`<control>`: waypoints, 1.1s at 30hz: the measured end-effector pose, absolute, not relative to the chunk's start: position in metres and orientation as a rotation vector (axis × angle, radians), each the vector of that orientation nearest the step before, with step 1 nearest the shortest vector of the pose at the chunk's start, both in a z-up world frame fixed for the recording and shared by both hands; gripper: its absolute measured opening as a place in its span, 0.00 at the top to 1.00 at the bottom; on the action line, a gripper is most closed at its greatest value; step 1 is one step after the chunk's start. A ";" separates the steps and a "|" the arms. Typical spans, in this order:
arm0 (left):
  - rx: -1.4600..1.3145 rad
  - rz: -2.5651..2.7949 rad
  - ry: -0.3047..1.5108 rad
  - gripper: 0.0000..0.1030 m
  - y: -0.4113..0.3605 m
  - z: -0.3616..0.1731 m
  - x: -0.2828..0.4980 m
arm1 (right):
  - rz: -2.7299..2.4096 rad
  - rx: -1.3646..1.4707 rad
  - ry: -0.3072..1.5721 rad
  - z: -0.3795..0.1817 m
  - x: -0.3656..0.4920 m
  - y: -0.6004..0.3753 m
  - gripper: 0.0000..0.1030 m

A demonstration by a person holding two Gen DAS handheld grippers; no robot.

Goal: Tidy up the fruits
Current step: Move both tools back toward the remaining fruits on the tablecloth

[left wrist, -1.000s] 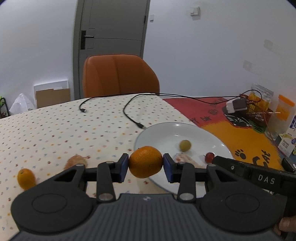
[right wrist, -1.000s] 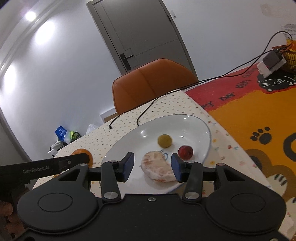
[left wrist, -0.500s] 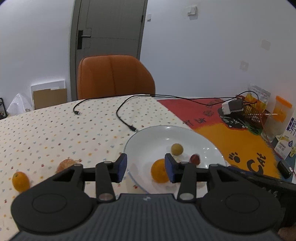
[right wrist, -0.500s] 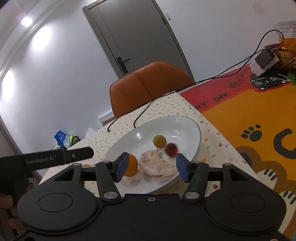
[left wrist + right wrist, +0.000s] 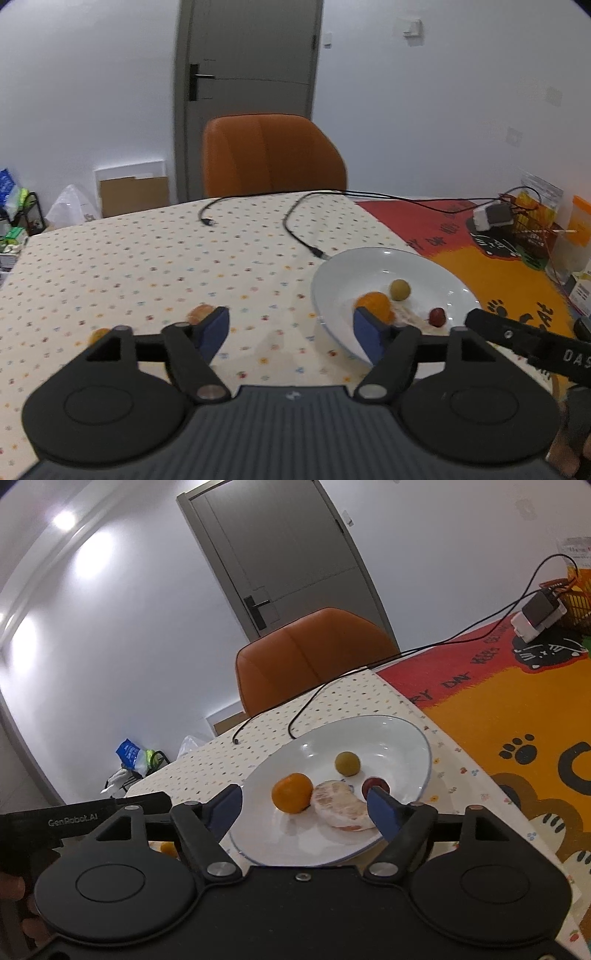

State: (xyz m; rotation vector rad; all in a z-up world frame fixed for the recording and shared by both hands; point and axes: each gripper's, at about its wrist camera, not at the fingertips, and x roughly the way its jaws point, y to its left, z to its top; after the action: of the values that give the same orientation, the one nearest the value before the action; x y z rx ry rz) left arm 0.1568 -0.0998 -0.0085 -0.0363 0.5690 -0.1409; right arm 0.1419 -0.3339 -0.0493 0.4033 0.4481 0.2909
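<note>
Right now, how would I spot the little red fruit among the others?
Find the round white ceramic plate on the dotted tablecloth. The small dark red fruit lies near its right side, beside the pale peeled citrus piece; it is the smallest and the only red one.

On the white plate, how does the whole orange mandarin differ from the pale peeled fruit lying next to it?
The whole orange mandarin has its bright, smooth skin on; the pale peeled fruit is skinless, whitish-pink and ridged into segments. The mandarin is a compact ball, while the peeled fruit lies flatter and spreads wider. The mandarin sits left, the peeled fruit right, close to the small red fruit. Both rest side by side on the white plate, free of either gripper.
</note>
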 end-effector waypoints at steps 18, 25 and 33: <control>-0.110 0.033 0.507 0.13 -0.019 0.001 0.133 | 0.362 0.348 0.464 -0.035 0.141 -0.276 0.00; -0.159 0.073 0.516 0.12 0.007 -0.003 0.132 | 0.385 0.305 0.489 -0.034 0.147 -0.254 0.00; -0.177 0.091 0.512 0.12 0.033 -0.005 0.131 | 0.423 0.266 0.507 -0.031 0.157 -0.228 0.00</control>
State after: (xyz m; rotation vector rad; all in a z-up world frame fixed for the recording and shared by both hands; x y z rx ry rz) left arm 0.1305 0.0333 -0.0049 -0.1765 0.5118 0.0908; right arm 0.1574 -0.2279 -0.0308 0.2661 0.5067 0.4226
